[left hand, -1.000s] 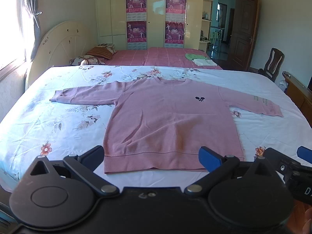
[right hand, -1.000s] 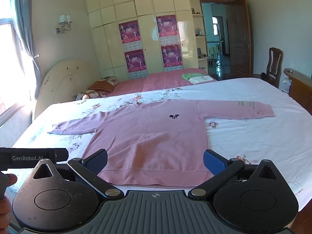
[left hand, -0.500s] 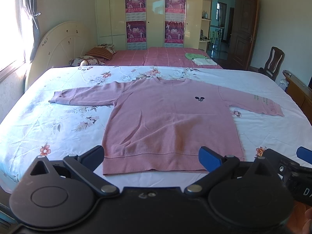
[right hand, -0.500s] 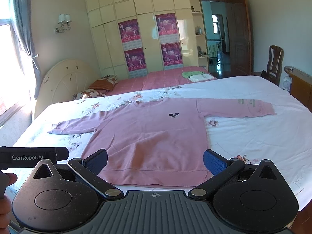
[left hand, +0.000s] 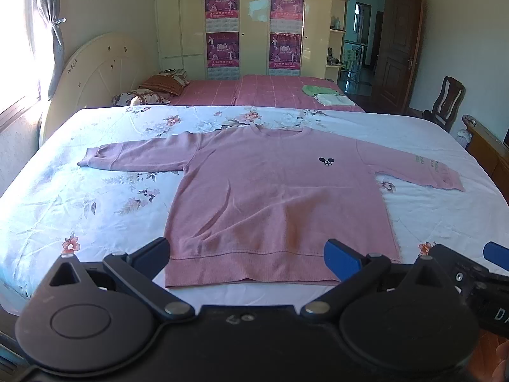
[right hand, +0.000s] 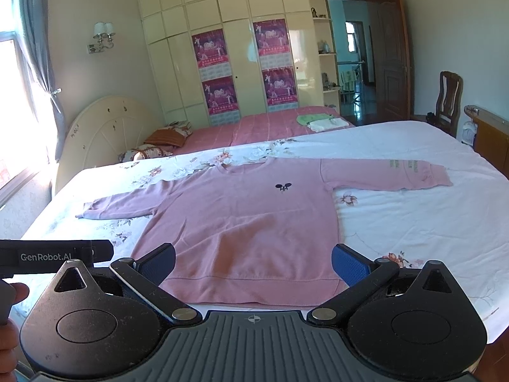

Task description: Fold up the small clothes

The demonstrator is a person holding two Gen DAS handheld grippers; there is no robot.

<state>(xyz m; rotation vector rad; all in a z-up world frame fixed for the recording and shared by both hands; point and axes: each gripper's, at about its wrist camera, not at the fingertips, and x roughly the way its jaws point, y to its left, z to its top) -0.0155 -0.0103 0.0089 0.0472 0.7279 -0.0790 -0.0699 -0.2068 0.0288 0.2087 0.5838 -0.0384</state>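
A pink long-sleeved sweatshirt lies flat and face up on the floral bedsheet, both sleeves spread sideways, a small dark logo on its chest. Its hem is the nearest edge to me. My left gripper hovers open just short of the hem, nothing between its blue pads. My right gripper is open too, held before the hem, empty. In the left wrist view the right gripper's body shows at the lower right. The left gripper's body and a hand appear at the right wrist view's left edge.
A second bed with a pink cover stands behind, carrying folded green and white clothes and pillows. A curved cream headboard is on the left. A wooden chair and an open door are on the right.
Both views have shifted only slightly; the sweatshirt lies as before and both grippers stay open and empty.
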